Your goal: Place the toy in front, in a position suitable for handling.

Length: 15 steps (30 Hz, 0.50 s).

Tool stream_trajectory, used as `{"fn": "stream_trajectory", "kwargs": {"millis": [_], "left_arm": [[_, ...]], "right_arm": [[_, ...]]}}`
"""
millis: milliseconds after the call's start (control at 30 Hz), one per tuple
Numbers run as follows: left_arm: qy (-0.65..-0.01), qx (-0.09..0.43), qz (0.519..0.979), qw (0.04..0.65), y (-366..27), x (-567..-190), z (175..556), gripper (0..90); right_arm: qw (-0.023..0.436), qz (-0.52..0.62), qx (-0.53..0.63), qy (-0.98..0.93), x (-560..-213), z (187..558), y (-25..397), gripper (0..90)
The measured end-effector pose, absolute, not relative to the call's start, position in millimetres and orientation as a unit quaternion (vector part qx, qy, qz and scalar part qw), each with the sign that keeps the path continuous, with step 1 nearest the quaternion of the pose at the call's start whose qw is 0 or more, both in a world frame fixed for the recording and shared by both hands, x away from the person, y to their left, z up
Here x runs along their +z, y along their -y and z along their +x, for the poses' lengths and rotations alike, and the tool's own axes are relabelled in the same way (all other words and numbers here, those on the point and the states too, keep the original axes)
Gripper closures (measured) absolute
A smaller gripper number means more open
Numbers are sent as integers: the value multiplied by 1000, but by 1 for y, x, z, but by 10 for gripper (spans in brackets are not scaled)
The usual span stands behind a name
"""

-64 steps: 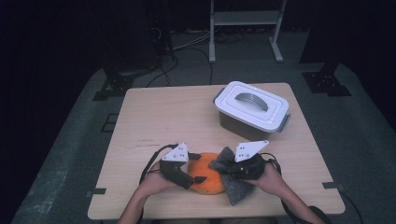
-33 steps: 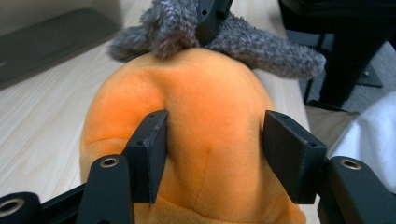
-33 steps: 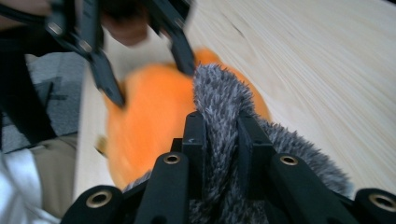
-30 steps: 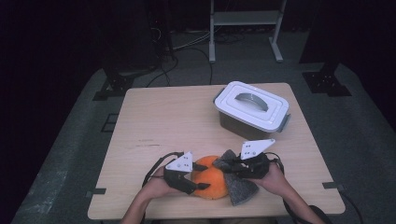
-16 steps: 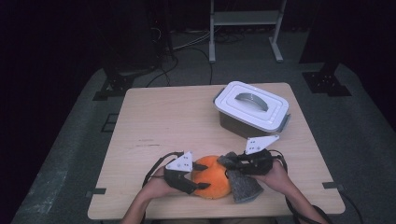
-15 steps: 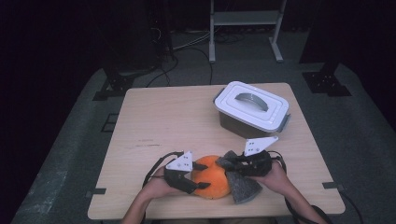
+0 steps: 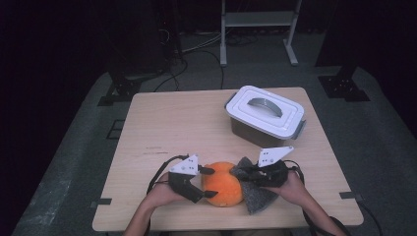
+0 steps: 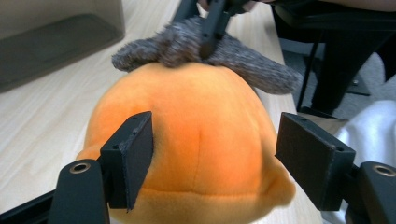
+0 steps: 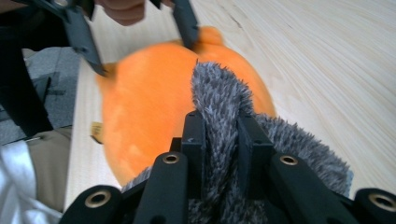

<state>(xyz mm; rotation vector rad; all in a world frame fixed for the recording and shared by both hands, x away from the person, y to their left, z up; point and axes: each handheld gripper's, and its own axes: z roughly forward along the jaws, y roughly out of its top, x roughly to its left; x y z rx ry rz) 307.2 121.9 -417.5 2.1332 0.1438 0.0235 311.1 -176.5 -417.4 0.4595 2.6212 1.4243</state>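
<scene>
While left gripper fingers straddle orange plush unclosed, right gripper pinches grey fabric.

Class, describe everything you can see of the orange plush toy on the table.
The orange plush toy is a rounded, soft, short-piled dome with a seam down its middle and a paler flared rim at its base. It rests on the wooden table near the front edge. The open left gripper straddles it, jaws on either side. A grey fuzzy part lies against it, pinched by the right gripper.
</scene>
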Motion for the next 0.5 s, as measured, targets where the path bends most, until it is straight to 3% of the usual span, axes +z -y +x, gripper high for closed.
{"fn": "stream_trajectory", "kwargs": {"millis": [67, 100, 200, 433, 500], "left_arm": [[-64, 20, 879, 472, -123, -418, 308, 300], [-72, 28, 880, 469, -121, -420, 308, 380], [-84, 36, 878, 471, -119, -423, 308, 407], [-116, 48, 869, 479, -117, -423, 312, 400], [-108, 45, 865, 488, -121, -419, 312, 331]], "right_arm": [[67, 157, 466, -868, -419, 313, 178, 744], [67, 161, 467, -867, -419, 315, 180, 744], [73, 153, 472, -865, -415, 311, 178, 745], [69, 92, 483, -868, -408, 293, 153, 742], [76, 100, 474, -872, -412, 299, 157, 750]]}}
